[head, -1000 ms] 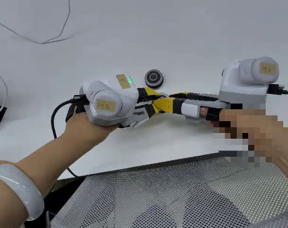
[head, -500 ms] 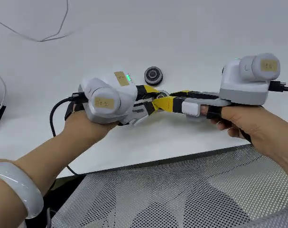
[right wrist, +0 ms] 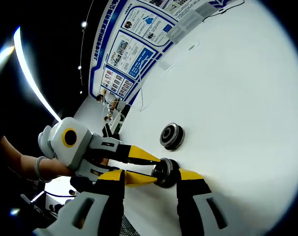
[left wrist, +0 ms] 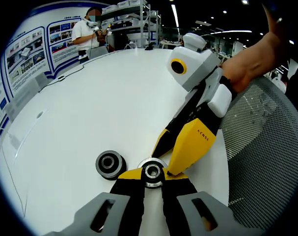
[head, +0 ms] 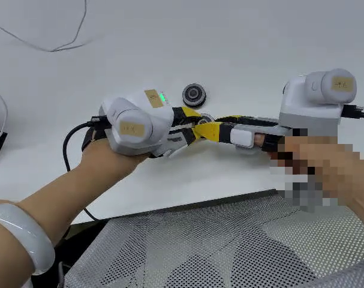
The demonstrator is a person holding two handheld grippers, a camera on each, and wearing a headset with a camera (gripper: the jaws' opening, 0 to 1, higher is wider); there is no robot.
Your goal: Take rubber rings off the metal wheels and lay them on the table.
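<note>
1. A person stands at a white table [head: 241,48] with a gripper in each hand. The two sets of jaws meet tip to tip, not far in from the table's near edge.
2. The left gripper [left wrist: 152,179] has its yellow-tipped jaws clamped on a small metal wheel [left wrist: 152,170], with one tip pressed to each side.
3. The right gripper [right wrist: 151,176] reaches the same wheel from the opposite side. Its jaws stand partly apart, and the wheel sits against one tip. I cannot tell whether it is gripping.
4. I cannot tell whether the clamped wheel rests on the table or sits just above it.
5. A second wheel [head: 194,95], with a black outer band, lies flat on the table. It is just beyond the jaws on the far-edge side, and nothing touches it.
6. A thin cable [head: 62,45] curls near the table's far left corner.
</note>
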